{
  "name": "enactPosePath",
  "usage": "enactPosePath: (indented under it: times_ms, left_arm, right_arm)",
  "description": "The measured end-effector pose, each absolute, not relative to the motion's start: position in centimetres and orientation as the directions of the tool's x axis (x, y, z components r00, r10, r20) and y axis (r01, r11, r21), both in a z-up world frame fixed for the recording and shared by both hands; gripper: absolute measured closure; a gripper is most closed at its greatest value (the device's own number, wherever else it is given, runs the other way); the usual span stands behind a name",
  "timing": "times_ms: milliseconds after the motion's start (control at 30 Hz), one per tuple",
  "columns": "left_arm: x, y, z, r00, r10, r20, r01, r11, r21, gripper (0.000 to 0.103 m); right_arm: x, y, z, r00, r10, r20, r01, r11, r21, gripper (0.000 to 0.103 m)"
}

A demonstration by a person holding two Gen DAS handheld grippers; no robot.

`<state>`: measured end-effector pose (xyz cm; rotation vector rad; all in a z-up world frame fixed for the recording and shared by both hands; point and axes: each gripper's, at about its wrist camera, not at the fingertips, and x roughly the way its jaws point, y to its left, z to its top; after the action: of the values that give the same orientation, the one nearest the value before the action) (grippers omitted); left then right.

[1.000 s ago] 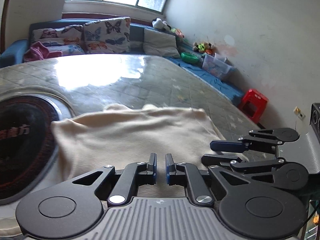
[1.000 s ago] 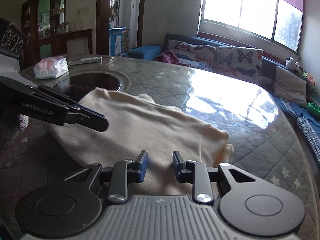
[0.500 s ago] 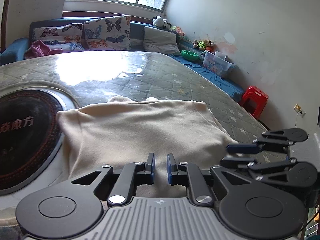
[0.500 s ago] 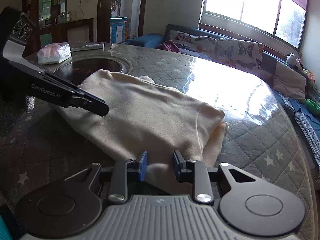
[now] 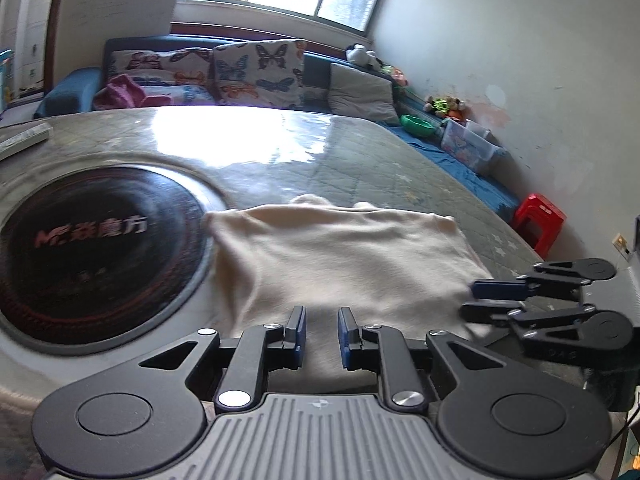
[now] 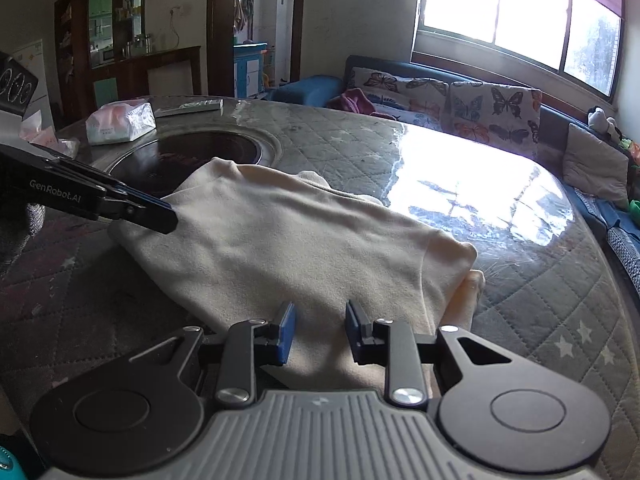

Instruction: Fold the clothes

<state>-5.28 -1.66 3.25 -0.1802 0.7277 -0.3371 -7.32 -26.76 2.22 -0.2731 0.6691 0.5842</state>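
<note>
A cream folded garment (image 5: 340,256) lies flat on the quilted round table (image 5: 360,152); it also shows in the right wrist view (image 6: 288,240). My left gripper (image 5: 322,330) is open at the garment's near edge, nothing between its fingers. My right gripper (image 6: 318,330) is open over the near edge of the cloth, also empty. The right gripper shows from the side in the left wrist view (image 5: 492,300), at the garment's right corner. The left gripper shows in the right wrist view (image 6: 160,216), its tip over the garment's left edge.
A dark round hotplate inset (image 5: 92,248) sits left of the garment. A tissue pack (image 6: 120,122) and a flat box (image 6: 188,107) lie at the table's far left. A sofa with butterfly cushions (image 5: 256,72) stands behind. A red stool (image 5: 538,220) is by the wall.
Both grippers have opened wider and drawn back a little toward the garment's near edge. The garment lies as before.
</note>
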Motion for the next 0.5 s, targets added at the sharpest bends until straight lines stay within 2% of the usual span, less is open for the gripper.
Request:
enactPosePath:
  times_ms: [500]
  left_arm:
    - [-6.4,0.4,2.7,0.704,-0.339,-0.624,0.166,0.933,-0.319,0.085]
  right_arm:
    - [-5.4,-25.2,3.6,0.604,0.462,-0.649,-0.625,0.780,-0.027,0.077]
